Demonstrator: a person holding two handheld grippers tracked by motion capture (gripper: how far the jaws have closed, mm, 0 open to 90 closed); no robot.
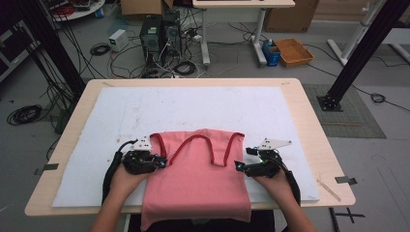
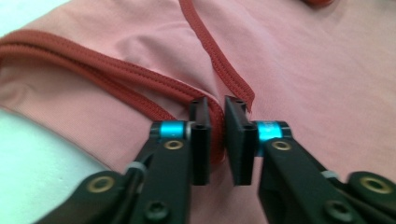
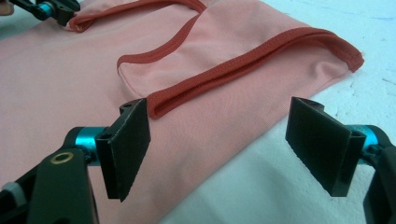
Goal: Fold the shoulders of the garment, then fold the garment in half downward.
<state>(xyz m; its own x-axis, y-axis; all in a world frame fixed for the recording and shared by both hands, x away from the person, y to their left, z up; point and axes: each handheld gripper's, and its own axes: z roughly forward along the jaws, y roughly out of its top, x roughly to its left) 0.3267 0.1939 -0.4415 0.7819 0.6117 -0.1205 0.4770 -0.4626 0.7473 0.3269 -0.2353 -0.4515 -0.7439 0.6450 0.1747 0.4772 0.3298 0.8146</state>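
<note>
High view shows a salmon-pink sleeveless knit top with darker red binding [image 1: 198, 176] lying flat on the white foam mat [image 1: 96, 145] that covers the pale wooden table [image 1: 58, 193], its neck and straps pointing away from the person and its hem hanging over the near edge, so its long axis runs from near to far. The left hand-held gripper [image 1: 162, 163] sits at the top's left armhole edge, and the right hand-held gripper [image 1: 240, 166] sits at the right side edge, level with it. In the left gripper view the left hand-held gripper [image 2: 217, 140] has its jaws nearly together, a fold of the red binding [image 2: 215, 135] pinched between the pads. In the right gripper view the right hand-held gripper [image 3: 233, 144] stands wide apart and holds nothing; the right armhole binding [image 3: 243, 65] lies just ahead of and between its jaws, the cloth's side edge running under them. My judgement is that the coming move turns on the right side: a short advance and it can close on that edge.
</note>
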